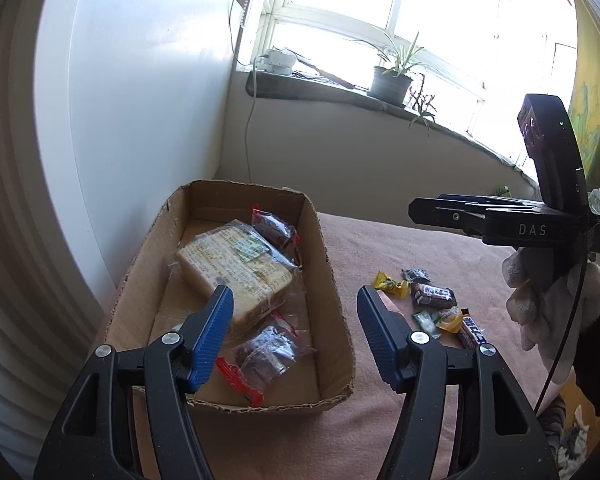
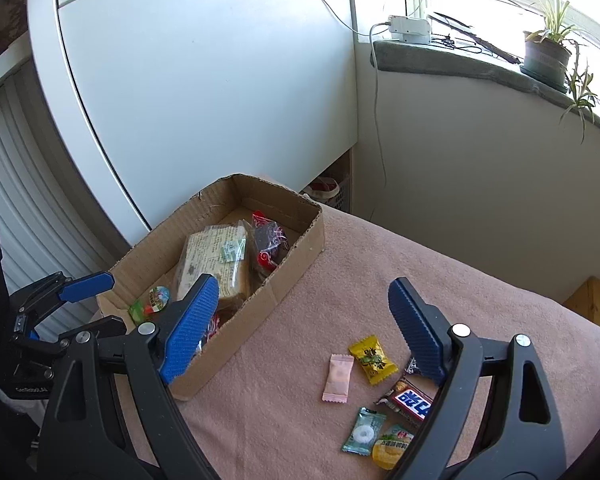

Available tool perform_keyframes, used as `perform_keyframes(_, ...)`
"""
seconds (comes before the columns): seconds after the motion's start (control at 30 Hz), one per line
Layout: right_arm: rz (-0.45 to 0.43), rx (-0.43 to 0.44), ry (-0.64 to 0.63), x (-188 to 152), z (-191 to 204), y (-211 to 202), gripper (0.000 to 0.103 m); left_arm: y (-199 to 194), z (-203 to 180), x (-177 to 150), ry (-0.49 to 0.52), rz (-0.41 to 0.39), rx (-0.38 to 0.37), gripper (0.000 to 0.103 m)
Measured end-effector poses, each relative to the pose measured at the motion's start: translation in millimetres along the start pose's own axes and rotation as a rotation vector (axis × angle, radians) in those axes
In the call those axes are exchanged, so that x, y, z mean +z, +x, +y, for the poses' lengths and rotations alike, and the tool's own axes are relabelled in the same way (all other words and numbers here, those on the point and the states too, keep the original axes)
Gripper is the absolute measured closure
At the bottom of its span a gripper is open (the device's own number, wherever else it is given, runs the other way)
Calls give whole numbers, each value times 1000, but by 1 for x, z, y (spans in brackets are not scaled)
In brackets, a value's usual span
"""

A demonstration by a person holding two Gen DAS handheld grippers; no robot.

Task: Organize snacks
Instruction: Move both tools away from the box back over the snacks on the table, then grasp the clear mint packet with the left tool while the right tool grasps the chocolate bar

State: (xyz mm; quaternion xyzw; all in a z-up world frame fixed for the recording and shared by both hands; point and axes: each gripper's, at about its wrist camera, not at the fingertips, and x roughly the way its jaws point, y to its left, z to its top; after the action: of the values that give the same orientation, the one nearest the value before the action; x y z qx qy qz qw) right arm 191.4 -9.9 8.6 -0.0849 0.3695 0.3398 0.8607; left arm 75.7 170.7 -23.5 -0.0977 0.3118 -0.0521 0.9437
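Strong daylight comes from the window, which is overexposed to white, while both pictures stay sharp but bend strongly and darken at the edges.

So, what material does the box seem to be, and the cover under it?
Box: plain brown corrugated cardboard, matte; its torn top edges show the fluted layer. Cover: looks like soft pink fleece or terry cloth, matte and slightly fuzzy; the exact fabric is unclear.

A green potted plant in a dark round pot stands on the grey stone windowsill, well apart from a white plastic adapter box. A tall white cabinet panel fills the left.
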Motion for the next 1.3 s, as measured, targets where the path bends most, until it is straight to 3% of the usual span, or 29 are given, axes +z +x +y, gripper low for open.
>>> perform_keyframes(0.37, 44, -99, 87, -71, -59, -48, 14, 18, -55, -7, 43, 34, -102, 40)
perform_keyframes(0.67, 91, -120, 112, -124, -70, -53, 14, 44, -99, -20, 77, 109, -188, 62)
perform_keyframes(0.7, 98, -112, 108, -127, -69, -51, 15, 48, -103, -23, 79, 120, -197, 63)
perform_keyframes(0.77, 121, -97, 99, -132, -66, -46, 34, 56, -111, -27, 87, 144, -212, 69)
perform_keyframes(0.8, 131, -95, 97, -134, -65, -43, 38, 59, -115, -28, 91, 154, -215, 69)
perform_keyframes(0.9, 149, -76, 108, -142, -65, -35, 43, 71, -121, -33, 91, 185, -229, 73)
perform_keyframes(0.97, 161, -79, 107, -145, -65, -31, 51, 78, -124, -37, 95, 203, -231, 74)
perform_keyframes(1.3, 182, -96, 86, -148, -63, -16, 53, 107, -138, -45, 126, 267, -214, 79)
